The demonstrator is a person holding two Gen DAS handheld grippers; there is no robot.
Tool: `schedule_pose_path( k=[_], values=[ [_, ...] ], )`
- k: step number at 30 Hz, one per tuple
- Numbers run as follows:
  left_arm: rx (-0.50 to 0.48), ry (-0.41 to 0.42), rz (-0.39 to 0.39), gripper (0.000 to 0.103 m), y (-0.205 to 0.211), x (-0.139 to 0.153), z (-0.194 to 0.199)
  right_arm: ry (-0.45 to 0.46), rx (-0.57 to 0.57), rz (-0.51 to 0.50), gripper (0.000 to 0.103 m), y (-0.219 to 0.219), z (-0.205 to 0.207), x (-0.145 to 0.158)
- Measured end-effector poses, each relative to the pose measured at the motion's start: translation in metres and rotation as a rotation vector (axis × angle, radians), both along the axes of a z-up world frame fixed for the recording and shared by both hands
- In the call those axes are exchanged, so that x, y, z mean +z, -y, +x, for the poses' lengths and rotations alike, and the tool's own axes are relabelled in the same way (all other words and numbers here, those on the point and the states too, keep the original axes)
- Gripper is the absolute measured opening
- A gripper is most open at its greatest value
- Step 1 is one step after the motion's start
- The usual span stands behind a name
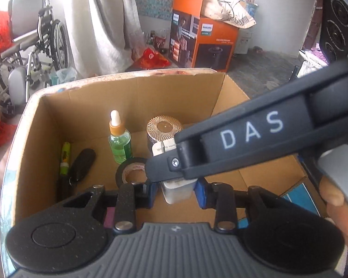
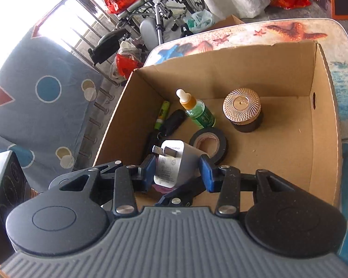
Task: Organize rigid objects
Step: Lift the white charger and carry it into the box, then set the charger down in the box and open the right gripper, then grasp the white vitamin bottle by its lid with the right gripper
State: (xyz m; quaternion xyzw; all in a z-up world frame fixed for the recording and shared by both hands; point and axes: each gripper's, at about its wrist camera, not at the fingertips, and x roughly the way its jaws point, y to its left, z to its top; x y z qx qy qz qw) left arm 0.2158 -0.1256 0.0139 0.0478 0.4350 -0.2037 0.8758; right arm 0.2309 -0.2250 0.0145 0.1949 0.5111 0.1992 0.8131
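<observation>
Checking grips first, the observer asked: "What did the left hand-held gripper [image 1: 176, 194] have?"

The recorder answered: "Its blue pads were clamped on the white charger [image 2: 171, 162], low on the body. The right hand-held gripper [image 2: 178, 171] also had a pad against each side of it, higher up, prongs pointing away from its camera. So both were closed on the one item."

"Where did the charger sit?"

"Over the near part of the open cardboard box [image 1: 136, 88], which stood on the seashell-printed surface [image 2: 243, 32]. Whether it cleared the box floor could not be told."

"Other contents?"

"A black tape roll [image 1: 132, 171] lay flat just beyond the charger. A green dropper bottle [image 1: 119, 143] stood upright behind the roll. A dark jar with a gold lid [image 1: 164, 126] stood to its right, apart from it. A black key fob [image 1: 83, 164] and a green-yellow pen [image 1: 65, 157] lay along the left wall."

"Anything of the person?"

"A hand [image 1: 336, 208] showed at the right edge of the left wrist view, on the right tool's grip."
</observation>
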Motion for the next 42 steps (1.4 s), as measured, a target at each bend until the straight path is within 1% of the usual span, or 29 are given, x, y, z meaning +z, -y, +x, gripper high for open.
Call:
schedule_pose_path(
  k=[4, 7, 9, 12, 14, 16, 17, 18, 20, 22, 25, 26, 27, 29, 30, 32, 33, 35, 38, 40, 42],
  values=[
    [0.009, -0.112, 0.004, 0.034, 0.001, -0.023, 0.026, -0.102, -0.003, 0.014, 0.041, 0.005, 0.019, -0.034],
    [0.014, -0.175, -0.011, 0.034, -0.002, -0.037, 0.034, -0.146, -0.004, 0.014, 0.041, 0.008, 0.026, -0.053],
    [0.017, -0.217, -0.021, 0.037, -0.005, -0.043, 0.039, -0.18, -0.005, 0.02, 0.041, 0.008, 0.031, -0.062],
    [0.02, -0.248, -0.04, 0.039, -0.01, -0.048, 0.045, -0.218, -0.01, 0.035, 0.041, 0.01, 0.034, -0.074],
    [0.023, -0.249, -0.045, 0.039, -0.013, -0.048, 0.045, -0.218, -0.01, 0.036, 0.041, 0.01, 0.034, -0.076],
    [0.025, -0.232, -0.04, 0.043, -0.015, -0.046, 0.044, -0.212, -0.009, 0.034, 0.041, 0.008, 0.032, -0.076],
    [0.025, -0.211, -0.036, 0.047, -0.015, -0.042, 0.039, -0.201, -0.01, 0.028, 0.042, 0.007, 0.029, -0.072],
    [0.024, -0.182, -0.031, 0.051, -0.015, -0.034, 0.03, -0.181, -0.011, 0.022, 0.042, 0.007, 0.026, -0.067],
    [0.022, -0.119, -0.024, 0.057, -0.015, -0.022, 0.018, -0.125, -0.006, 0.011, 0.045, 0.006, 0.018, -0.053],
    [0.019, -0.048, -0.028, 0.061, -0.013, -0.004, 0.001, -0.044, -0.018, 0.018, 0.049, 0.01, 0.001, -0.031],
    [0.006, 0.056, -0.045, 0.067, -0.019, 0.021, -0.028, 0.079, -0.031, 0.055, 0.053, 0.015, -0.029, 0.002],
    [0.001, 0.085, -0.053, 0.07, -0.021, 0.027, -0.037, 0.132, -0.039, 0.069, 0.055, 0.018, -0.043, 0.017],
    [-0.004, 0.113, -0.061, 0.075, -0.026, 0.034, -0.05, 0.187, -0.04, 0.08, 0.057, 0.02, -0.058, 0.03],
    [0.006, 0.154, -0.072, 0.083, -0.039, 0.044, -0.071, 0.283, -0.043, 0.088, 0.067, 0.021, -0.083, 0.047],
    [0.016, 0.17, -0.073, 0.084, -0.046, 0.048, -0.081, 0.341, -0.038, 0.08, 0.07, 0.021, -0.1, 0.057],
    [0.06, 0.198, -0.065, 0.084, -0.061, 0.054, -0.099, 0.412, -0.03, 0.07, 0.079, 0.016, -0.124, 0.066],
    [0.08, 0.21, -0.063, 0.084, -0.068, 0.055, -0.106, 0.426, -0.025, 0.073, 0.08, 0.014, -0.132, 0.067],
    [0.141, 0.235, -0.05, 0.085, -0.088, 0.059, -0.121, 0.423, -0.015, 0.101, 0.081, 0.01, -0.145, 0.067],
    [0.217, 0.266, 0.002, 0.086, -0.111, 0.057, -0.138, 0.365, 0.001, 0.191, 0.081, 0.0, -0.156, 0.052],
    [0.25, 0.255, 0.019, 0.086, -0.122, 0.048, -0.139, 0.307, 0.007, 0.237, 0.081, -0.023, -0.152, 0.033],
    [0.261, 0.21, 0.02, 0.086, -0.129, 0.037, -0.135, 0.239, 0.009, 0.265, 0.081, -0.041, -0.146, 0.014]
  ],
)
